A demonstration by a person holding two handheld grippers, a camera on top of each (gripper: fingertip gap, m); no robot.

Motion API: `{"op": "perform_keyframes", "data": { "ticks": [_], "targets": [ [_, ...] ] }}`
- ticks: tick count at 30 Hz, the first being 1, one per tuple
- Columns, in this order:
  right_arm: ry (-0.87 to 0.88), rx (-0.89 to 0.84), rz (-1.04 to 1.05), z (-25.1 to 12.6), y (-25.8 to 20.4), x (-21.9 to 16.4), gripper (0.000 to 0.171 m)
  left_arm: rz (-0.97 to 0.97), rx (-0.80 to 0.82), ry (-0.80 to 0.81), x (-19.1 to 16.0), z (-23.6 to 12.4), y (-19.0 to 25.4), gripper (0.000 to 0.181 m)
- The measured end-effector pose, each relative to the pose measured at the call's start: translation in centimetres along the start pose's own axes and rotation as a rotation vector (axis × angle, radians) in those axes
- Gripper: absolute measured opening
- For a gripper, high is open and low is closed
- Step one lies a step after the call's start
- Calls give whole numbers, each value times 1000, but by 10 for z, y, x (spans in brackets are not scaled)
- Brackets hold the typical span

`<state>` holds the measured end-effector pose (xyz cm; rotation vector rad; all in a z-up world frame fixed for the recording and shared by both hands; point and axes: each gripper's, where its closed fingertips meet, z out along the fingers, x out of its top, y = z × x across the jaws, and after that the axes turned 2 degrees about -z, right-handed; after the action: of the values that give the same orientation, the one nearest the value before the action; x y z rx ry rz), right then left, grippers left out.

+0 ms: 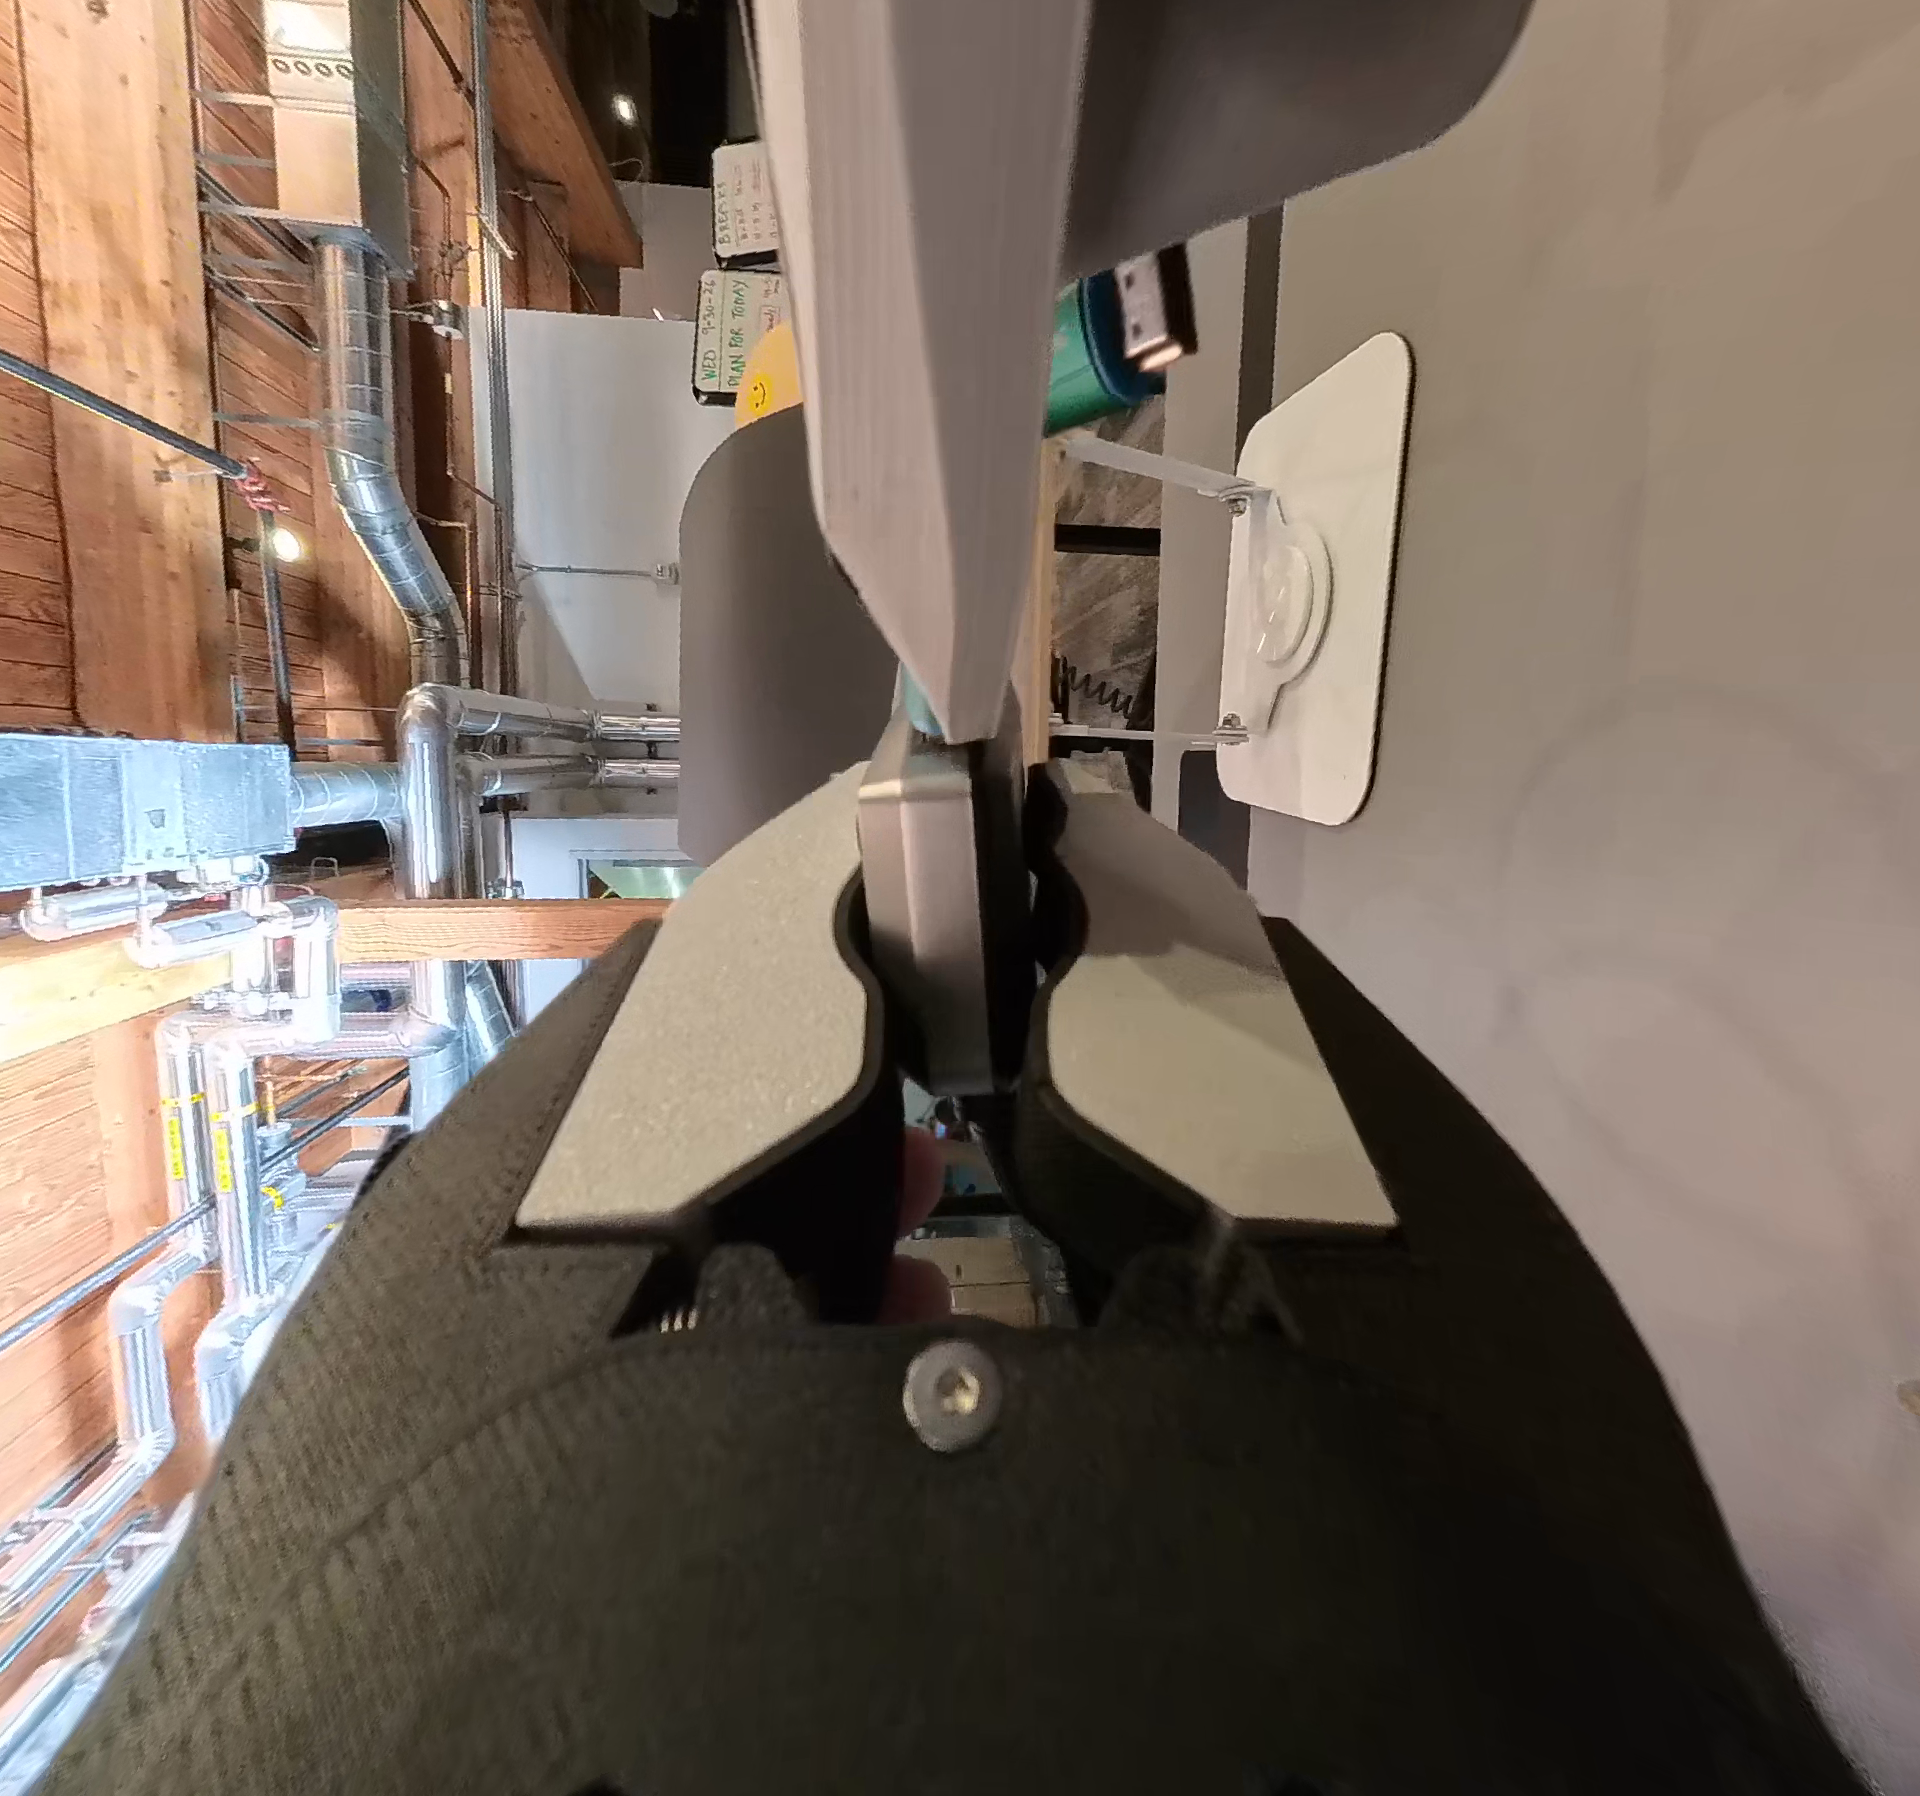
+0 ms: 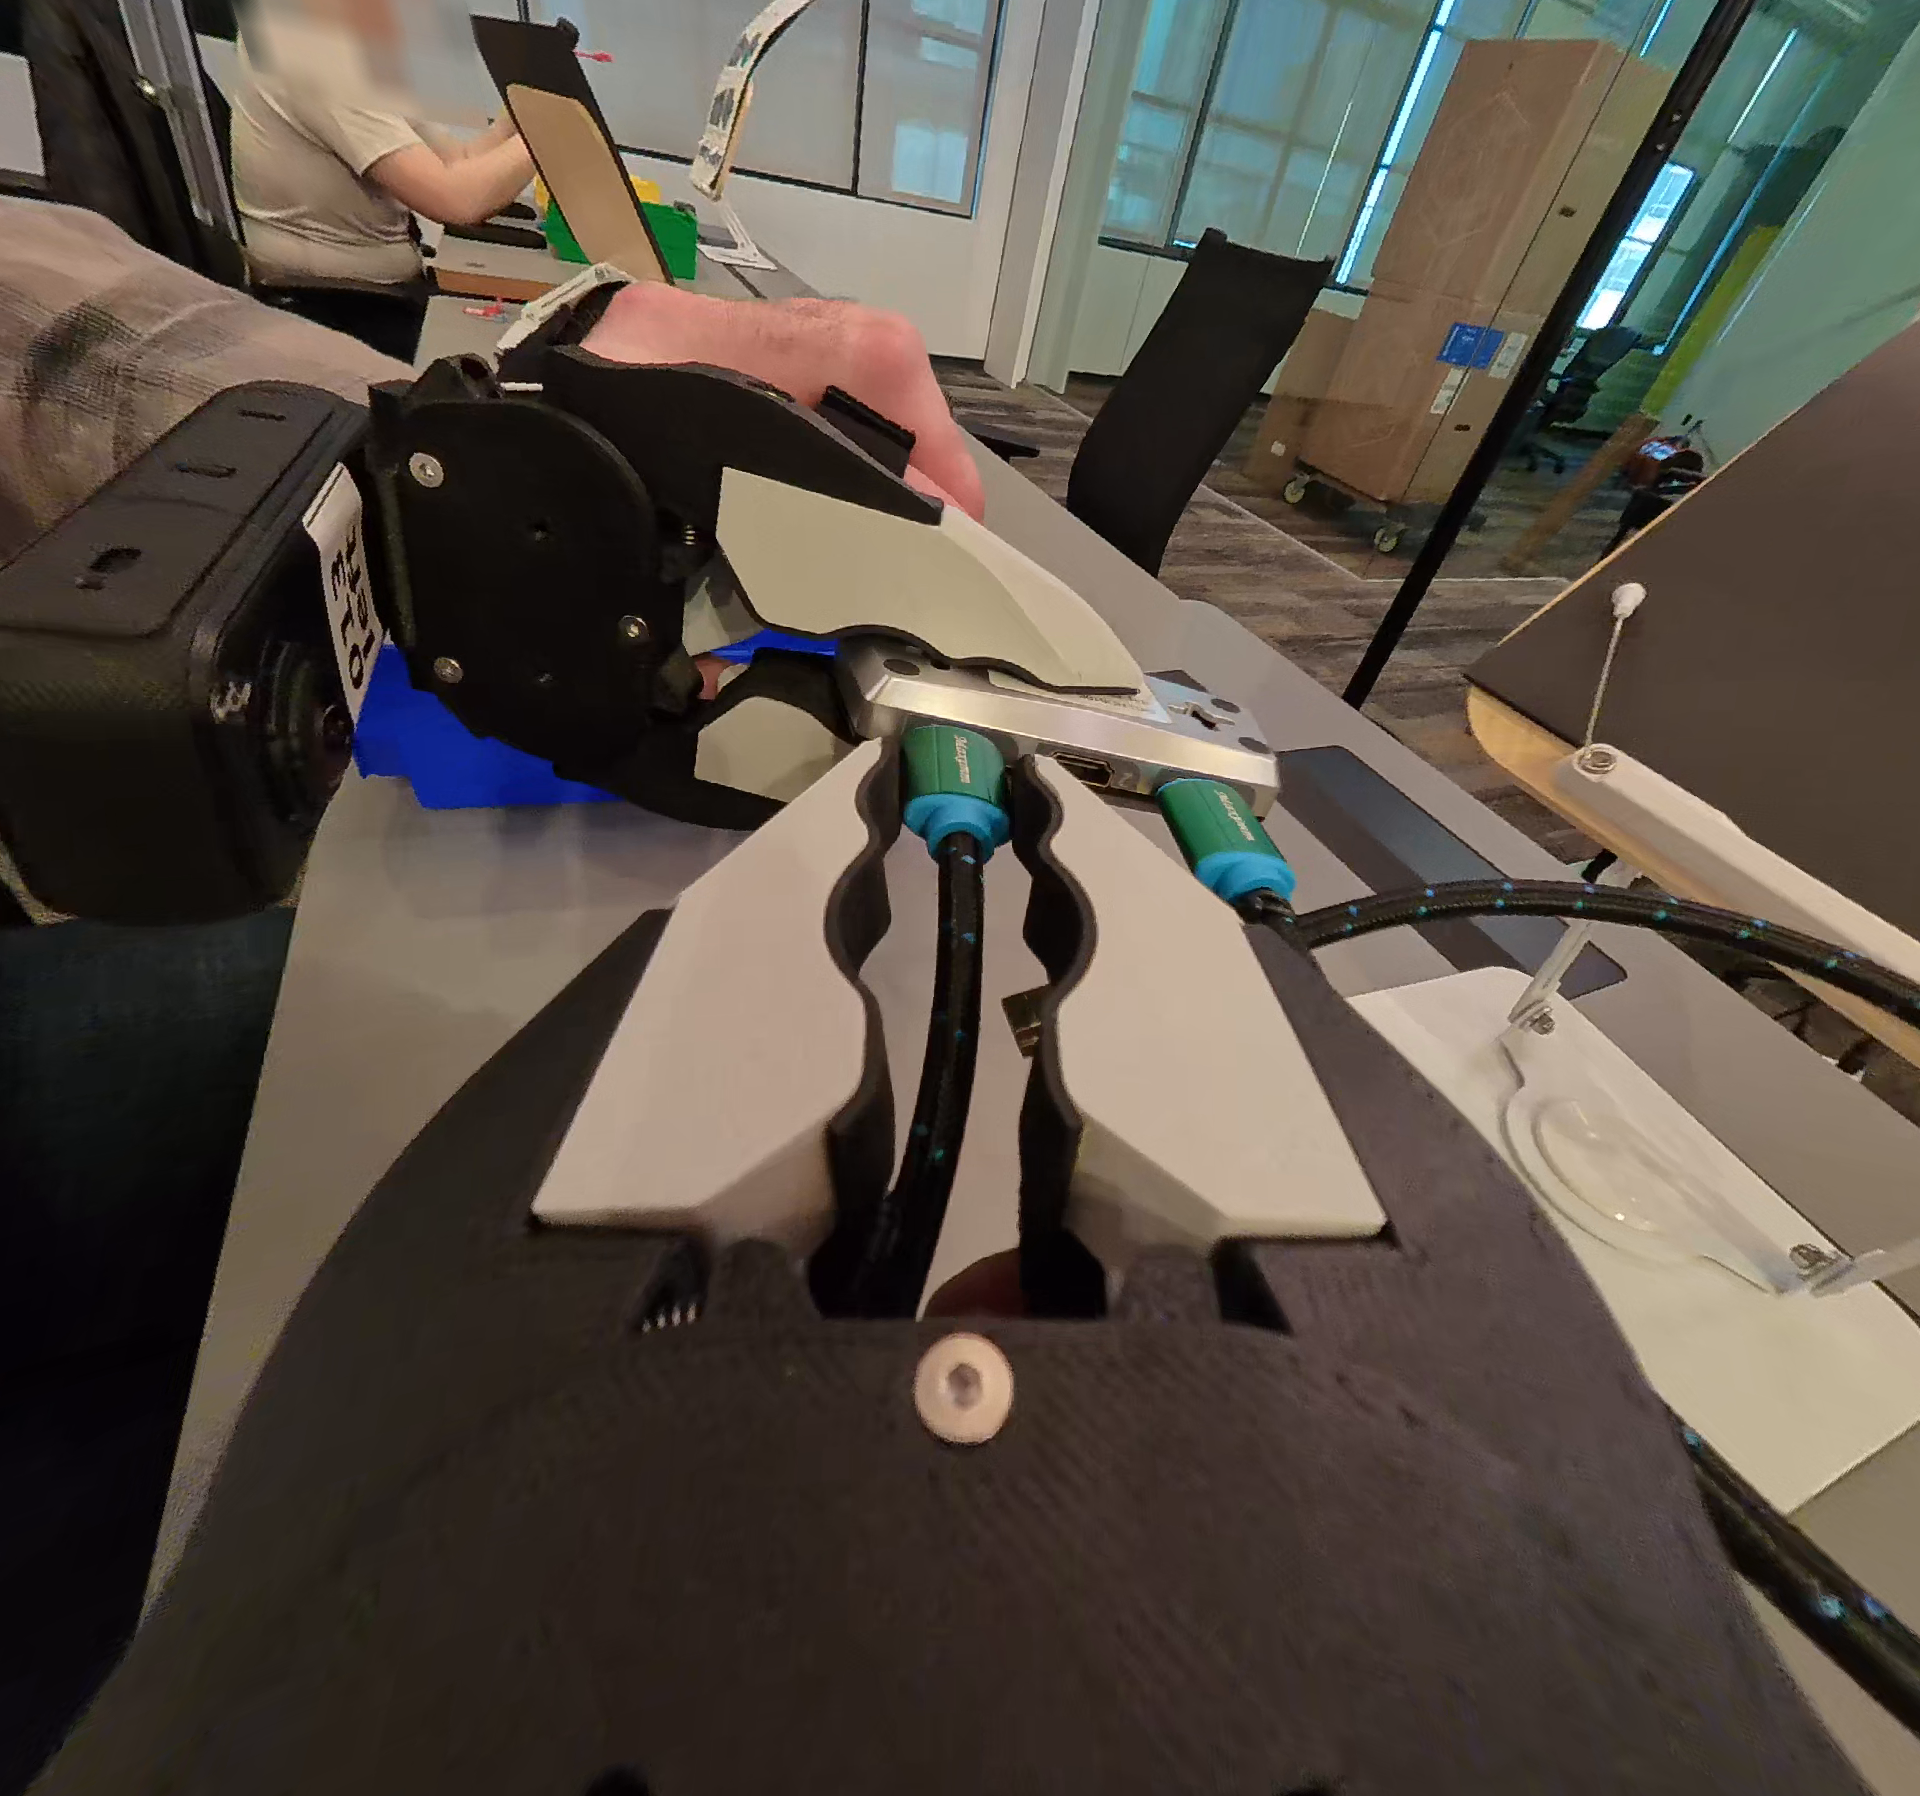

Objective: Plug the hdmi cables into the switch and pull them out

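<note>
The silver HDMI switch [image 2: 1101, 723] is held above the grey table [image 2: 436, 915], clamped flat in my left gripper [image 2: 997, 671]. In the left wrist view the switch [image 1: 935, 925] shows edge-on between that gripper's [image 1: 951, 811] fingers. Two green-and-teal HDMI connectors are plugged into it. My right gripper [image 2: 954, 790] is shut on the left connector [image 2: 951, 759], and its braided cable [image 2: 951, 998] runs back between the fingers. The right connector [image 2: 1221, 832] is untouched. The middle port [image 2: 1086, 767] is empty. A loose black plug [image 1: 1153, 312] shows beyond the right gripper's white finger [image 1: 914, 396].
A white pad with a clear acrylic stand [image 2: 1621, 1175] lies on the table to the right, under a tilted board [image 2: 1766, 541]. A blue bin [image 2: 447, 749] sits behind the left gripper. A person [image 2: 332, 167] works at a far table, and a black chair [image 2: 1174, 396] stands beyond the table edge. My hands' fingertips stand some 5 cm from each other.
</note>
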<state>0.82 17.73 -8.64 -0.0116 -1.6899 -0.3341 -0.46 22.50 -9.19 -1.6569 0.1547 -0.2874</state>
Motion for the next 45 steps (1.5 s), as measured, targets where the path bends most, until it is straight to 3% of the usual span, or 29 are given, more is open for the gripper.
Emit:
{"op": "perform_keyframes", "data": {
  "ticks": [8,17,22,30,39,45],
  "targets": [
    [-56,-136,-128,1,1,7,18,-37,27,27,0,1,-8,22],
    [16,41,108,-2,-3,12,18,-71,30,58,3,-5,-9,21],
    [30,77,112,-3,-3,15,18,-79,39,61,3,-7,-12,22],
    [-48,-34,-5,2,-2,13,18,-95,24,46,-2,-6,-8,22],
    [80,164,159,-12,-17,30,19,-136,42,108,12,-27,-19,21],
    [5,12,32,-6,-15,27,18,-181,29,89,5,-25,-14,22]
  ]
}}
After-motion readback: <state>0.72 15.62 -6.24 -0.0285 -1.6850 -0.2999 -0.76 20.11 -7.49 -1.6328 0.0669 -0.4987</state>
